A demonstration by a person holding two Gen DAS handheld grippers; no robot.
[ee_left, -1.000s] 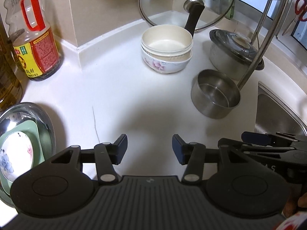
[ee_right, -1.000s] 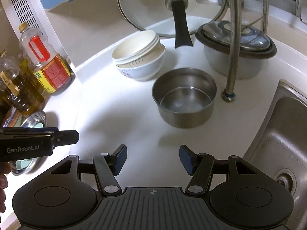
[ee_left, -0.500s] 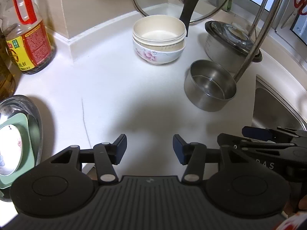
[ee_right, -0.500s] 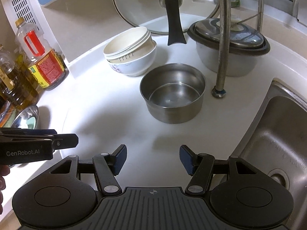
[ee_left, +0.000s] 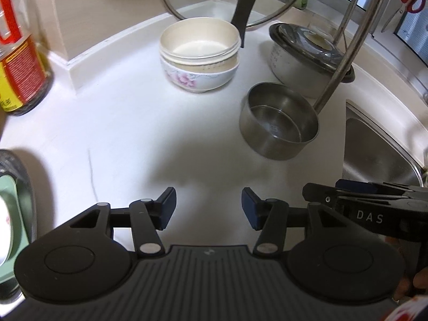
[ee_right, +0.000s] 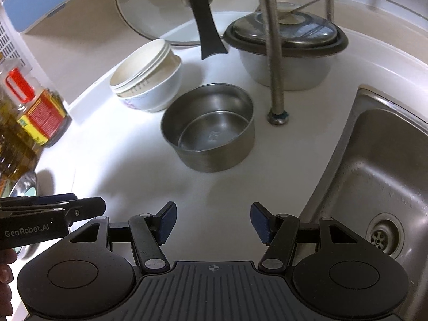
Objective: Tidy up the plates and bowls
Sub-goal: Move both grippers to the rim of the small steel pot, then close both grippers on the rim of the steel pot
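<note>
A stack of cream bowls sits inside a white bowl with pink flowers (ee_left: 199, 58) (ee_right: 148, 85) at the back of the white counter. To its right stands an empty steel bowl (ee_left: 278, 125) (ee_right: 211, 128). At the left edge a steel dish (ee_left: 22, 184) (ee_right: 25, 184) holds a green plate (ee_left: 10, 214). My left gripper (ee_left: 208, 206) hovers open over bare counter, well short of the bowls. My right gripper (ee_right: 212, 218) is open too, nothing between its fingers, with the steel bowl straight ahead. Each gripper shows in the other's view, the right one (ee_left: 345, 195) and the left one (ee_right: 72, 204).
A glass lid with a black handle (ee_left: 240, 8) (ee_right: 206, 32) leans on the back wall. A lidded steel pot (ee_left: 307, 53) (ee_right: 286, 50) stands behind the tap's pipe (ee_right: 272, 53). Oil bottles (ee_left: 21, 69) (ee_right: 40, 115) line the left side. The sink (ee_right: 374, 182) (ee_left: 374, 147) drops away at right.
Both grippers have moved forward and slightly down toward the bowls, which now look larger and nearer. The steel dish with the green plate has slid toward the left edge of the left wrist view.
</note>
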